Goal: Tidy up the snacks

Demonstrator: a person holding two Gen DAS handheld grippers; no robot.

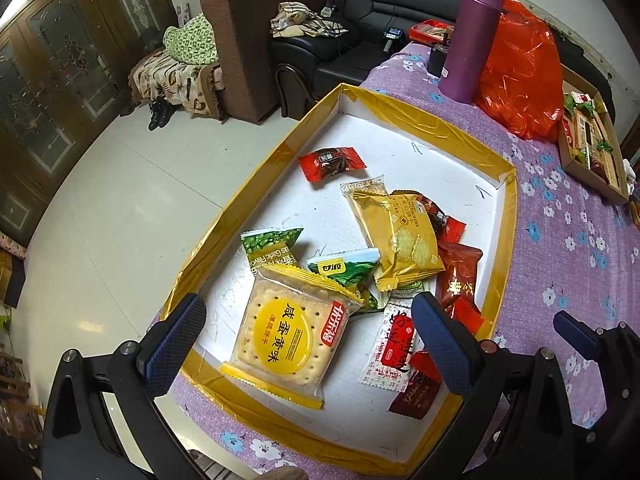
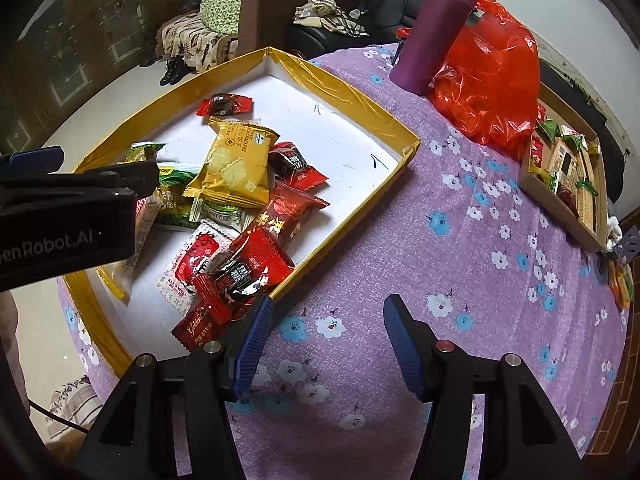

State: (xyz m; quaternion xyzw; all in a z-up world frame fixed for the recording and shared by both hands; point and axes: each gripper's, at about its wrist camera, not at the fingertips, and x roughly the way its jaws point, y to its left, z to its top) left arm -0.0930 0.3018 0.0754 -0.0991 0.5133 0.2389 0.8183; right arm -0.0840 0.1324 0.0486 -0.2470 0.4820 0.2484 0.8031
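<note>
**A:** Barely started, by the looks of it. Far left: left gripper [image 1: 308,344] hanging over the yellow-rimmed box [image 1: 440,120], jaws wide apart, nothing between them, cracker pack [image 1: 290,336] just below. Loose pile of snacks [image 2: 248,208] in the box, unsorted.

**B:** Agreed. Further right: right gripper [image 2: 326,344] over bare purple tablecloth [image 2: 460,280] just beside the box, jaws apart too, empty. Then purple bottle [image 2: 436,28], red bag [image 2: 492,80]. Far right: cardboard tray [image 2: 560,204] with some packets lined up already. Probably most of the sorting left.
</note>
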